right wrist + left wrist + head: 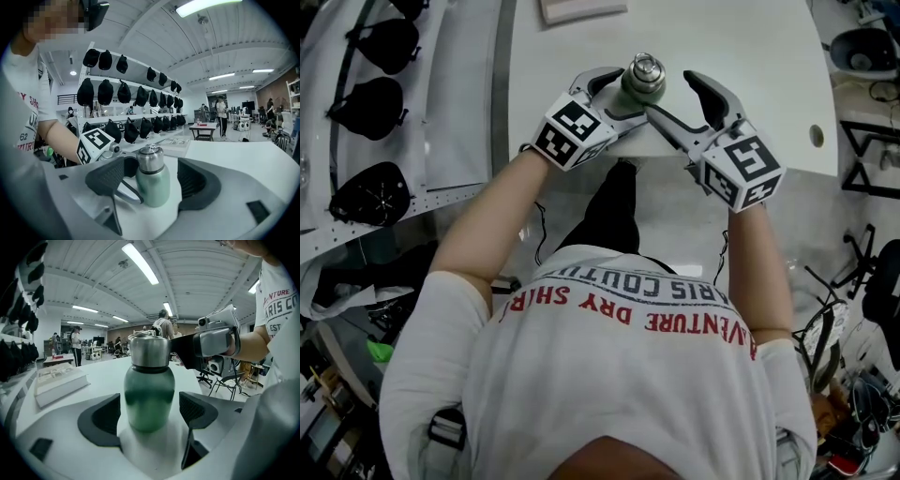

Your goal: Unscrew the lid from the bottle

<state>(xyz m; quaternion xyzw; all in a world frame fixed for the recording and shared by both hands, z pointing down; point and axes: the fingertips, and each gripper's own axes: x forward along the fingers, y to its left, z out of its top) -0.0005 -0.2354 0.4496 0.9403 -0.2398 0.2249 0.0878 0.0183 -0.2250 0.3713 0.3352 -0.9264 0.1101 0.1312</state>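
A green bottle (634, 94) with a steel lid (645, 69) stands upright near the front edge of the white table (750, 56). My left gripper (617, 97) reaches in from the left, open, its two jaws either side of the green body (149, 397) with a thin gap on each side. My right gripper (673, 96) comes from the right, also open, with the bottle (153, 187) between its dark pads (110, 177) and not touching them. The lid (150, 159) sits on the bottle. In the right gripper view one left jaw lies beside the bottle's base.
A white book-like box (581, 9) lies at the table's far side, also seen as the box (58, 380). A rack of black caps (380, 103) runs along the left. A cable hole (817, 134) is at the table's right. Chairs and people stand in the background.
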